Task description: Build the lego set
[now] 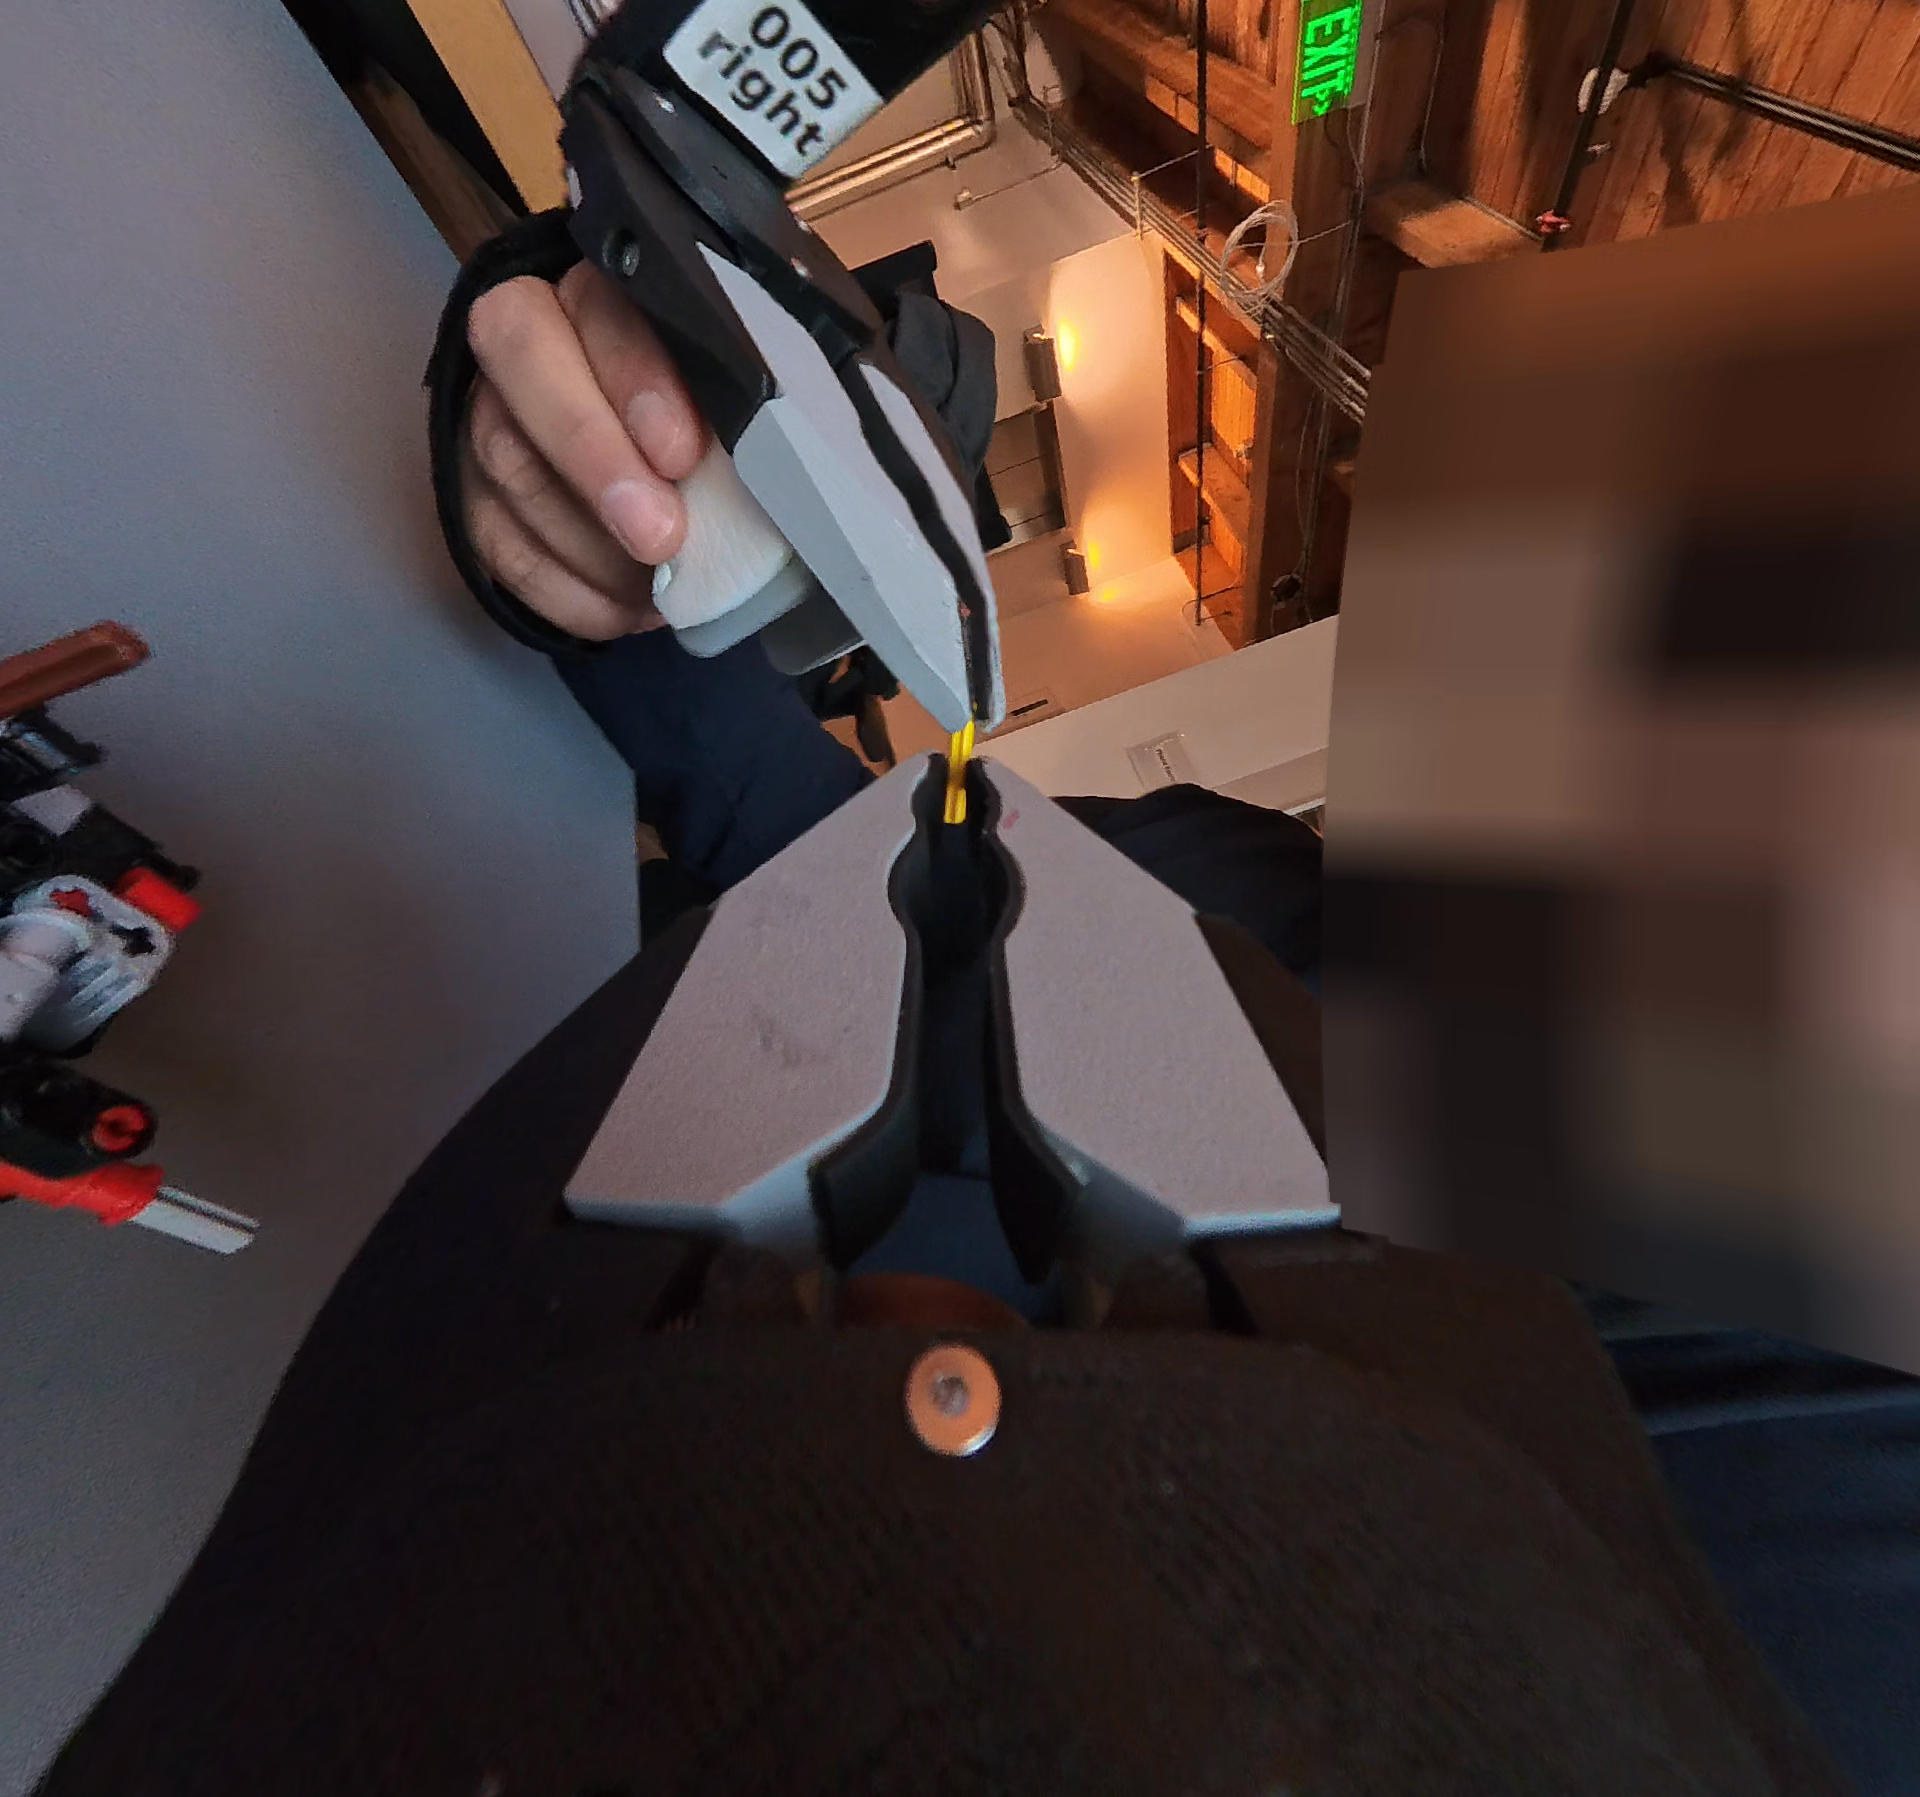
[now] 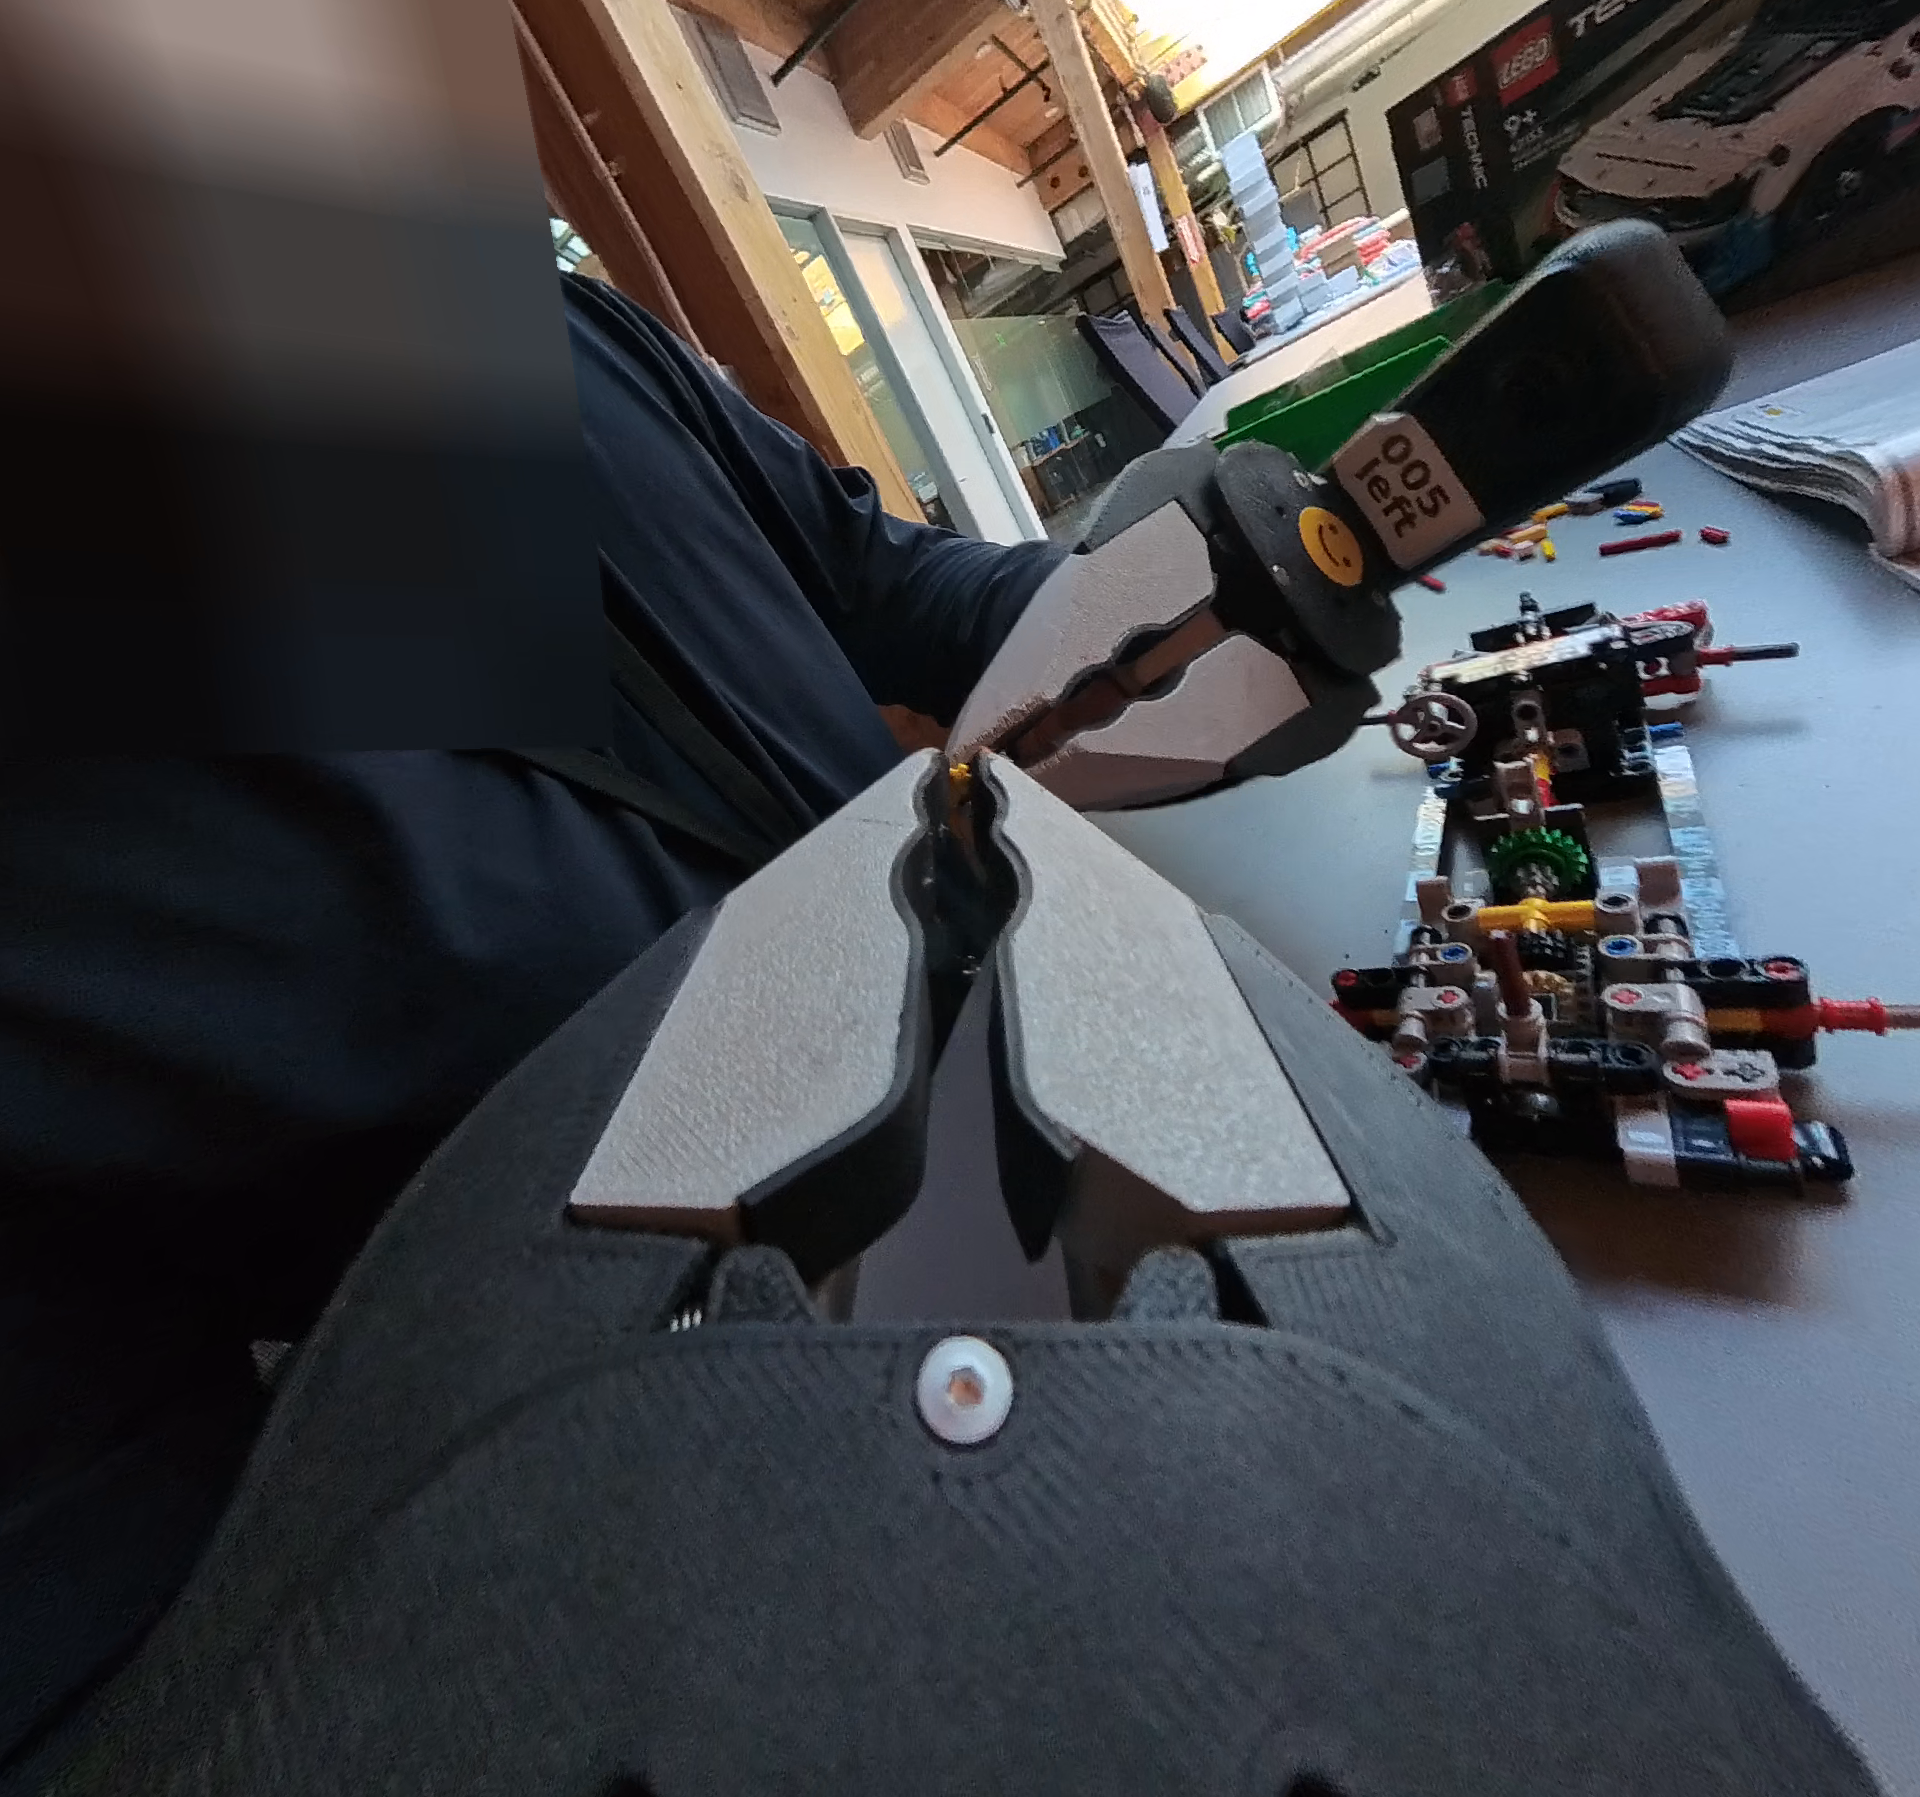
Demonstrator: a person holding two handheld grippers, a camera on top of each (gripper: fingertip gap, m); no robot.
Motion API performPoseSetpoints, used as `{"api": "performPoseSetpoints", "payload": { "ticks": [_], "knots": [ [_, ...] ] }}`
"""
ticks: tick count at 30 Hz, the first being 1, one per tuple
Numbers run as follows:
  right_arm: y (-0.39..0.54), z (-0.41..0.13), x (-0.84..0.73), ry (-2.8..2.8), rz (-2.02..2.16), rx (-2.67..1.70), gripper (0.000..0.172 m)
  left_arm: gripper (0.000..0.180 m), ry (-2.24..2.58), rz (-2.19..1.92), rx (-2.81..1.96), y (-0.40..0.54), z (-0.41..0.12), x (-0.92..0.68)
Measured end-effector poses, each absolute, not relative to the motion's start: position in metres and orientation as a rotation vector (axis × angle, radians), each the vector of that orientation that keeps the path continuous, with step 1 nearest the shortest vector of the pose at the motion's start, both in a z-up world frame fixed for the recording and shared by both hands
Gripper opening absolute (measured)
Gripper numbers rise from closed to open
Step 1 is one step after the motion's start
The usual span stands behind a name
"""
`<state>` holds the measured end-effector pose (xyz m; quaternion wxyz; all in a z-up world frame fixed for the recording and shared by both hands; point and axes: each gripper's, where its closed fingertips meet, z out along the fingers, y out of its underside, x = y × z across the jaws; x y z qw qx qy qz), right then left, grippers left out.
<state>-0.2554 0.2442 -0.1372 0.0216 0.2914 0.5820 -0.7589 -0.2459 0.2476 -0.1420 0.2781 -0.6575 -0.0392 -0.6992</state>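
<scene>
Grippers tip to tip above table (image 2: 1351,854): left gripper (image 1: 958,779) and right gripper (image 2: 957,777) both pinching yellow pin (image 1: 956,791) (thin, ends hidden); brick chassis (image 2: 1579,916) nearby.

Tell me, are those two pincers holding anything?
Yes: one small yellow piece. The left gripper pinches one end at its fingertips, the right gripper the other end.

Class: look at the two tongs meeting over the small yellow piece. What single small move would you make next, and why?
Probably open the right tongs slightly. The yellow piece is a thin stick pinched at both ends: the left tongs grip its lower part, the right tongs its upper tip, held in the air away from the brick car frame. Two grips on so small a part leave no free end.
</scene>
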Motion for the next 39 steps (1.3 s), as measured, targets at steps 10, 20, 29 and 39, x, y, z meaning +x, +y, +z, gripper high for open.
{"api": "performPoseSetpoints", "payload": {
  "ticks": [10,20,29,39],
  "knots": [
    [0.302,-0.179,-0.298,1.811,-2.116,1.46,0.001,0.049,0.232,-0.695,-2.189,0.27,-0.183,-0.333],
    [0.323,-0.218,-0.327,1.738,-1.765,1.55,0.001,0.049,0.688,-0.35,-2.321,0.288,-0.237,-0.319],
    [0.346,-0.22,-0.329,1.617,-1.848,1.613,0.001,0.043,0.873,-0.156,-2.354,0.292,-0.232,-0.325],
    [0.351,-0.225,-0.327,1.554,-1.862,1.64,0.001,0.039,0.993,-0.187,-2.448,0.298,-0.249,-0.321]
  ]
}}
